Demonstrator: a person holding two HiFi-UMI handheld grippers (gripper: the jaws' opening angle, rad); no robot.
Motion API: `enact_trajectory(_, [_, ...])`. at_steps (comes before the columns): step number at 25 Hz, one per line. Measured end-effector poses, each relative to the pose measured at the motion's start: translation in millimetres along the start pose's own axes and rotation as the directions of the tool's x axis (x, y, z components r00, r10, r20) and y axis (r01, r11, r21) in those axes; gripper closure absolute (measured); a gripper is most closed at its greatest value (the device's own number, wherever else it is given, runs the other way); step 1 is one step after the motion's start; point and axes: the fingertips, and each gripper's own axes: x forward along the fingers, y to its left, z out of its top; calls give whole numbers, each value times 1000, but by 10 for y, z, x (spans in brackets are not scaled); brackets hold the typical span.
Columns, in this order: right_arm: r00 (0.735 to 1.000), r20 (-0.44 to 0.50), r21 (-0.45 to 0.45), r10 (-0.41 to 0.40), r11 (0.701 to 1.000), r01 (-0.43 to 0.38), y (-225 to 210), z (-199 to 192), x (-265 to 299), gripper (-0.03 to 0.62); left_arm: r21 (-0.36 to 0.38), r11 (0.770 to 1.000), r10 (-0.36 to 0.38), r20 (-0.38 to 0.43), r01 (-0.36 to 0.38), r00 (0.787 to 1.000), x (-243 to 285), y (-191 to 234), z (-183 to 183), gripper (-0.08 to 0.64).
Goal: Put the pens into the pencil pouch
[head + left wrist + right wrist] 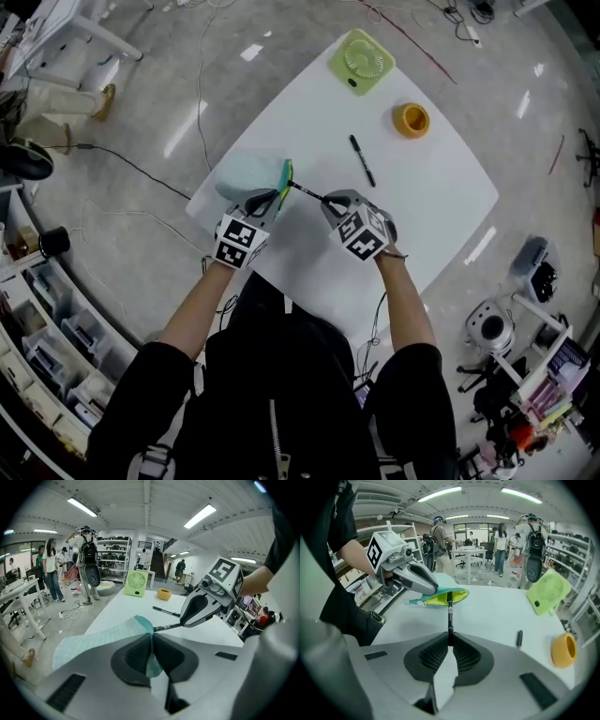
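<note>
Left gripper [275,199] pinches the pouch [247,174], right gripper [327,200] jaws clamp a pen [305,191]; spare pen [362,160], orange roll [411,119], fan [362,59] beyond.

Right claw [450,641] pinches a black pen [450,616], tip at the pouch [436,600] mouth.

We see a white square tabletop [441,206] bearing a light-green plastic fan [361,60]. Near the fan sits an orange tape roll [411,119], farther off a black pen [362,160], and farthest a teal fabric pouch [251,175].
</note>
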Motion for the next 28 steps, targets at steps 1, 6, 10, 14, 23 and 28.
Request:
enact_trajectory(1, [1000,-2,-6,4,1000,-4,1,33,30,551,6,1000,-4,-4,4,1000,4,-4,-7,522])
enact_trajectory(6, [999,-19,-52,28,998,-29,40,190,162,551,53,998,-21,-5,21,1000,0,-31,22,522])
enact_trajectory(10, [999,-19,-72,45,996,-46,45,338,282,551,72,997,-39,-10,39,999,6,-14,29,522])
enact_trajectory(14, [999,-2,-68,54,996,-54,22,434,376,551,75,996,-50,-17,51,999,31,-14,24,522])
enact_trajectory(23, [996,72,-41,58,998,-55,25,629,472,551,51,995,-85,-11,85,996,36,-63,75,522])
enact_trajectory(28, [989,134,-48,59,997,-53,32,716,451,551,25,993,-118,17,118,993,26,-94,157,522])
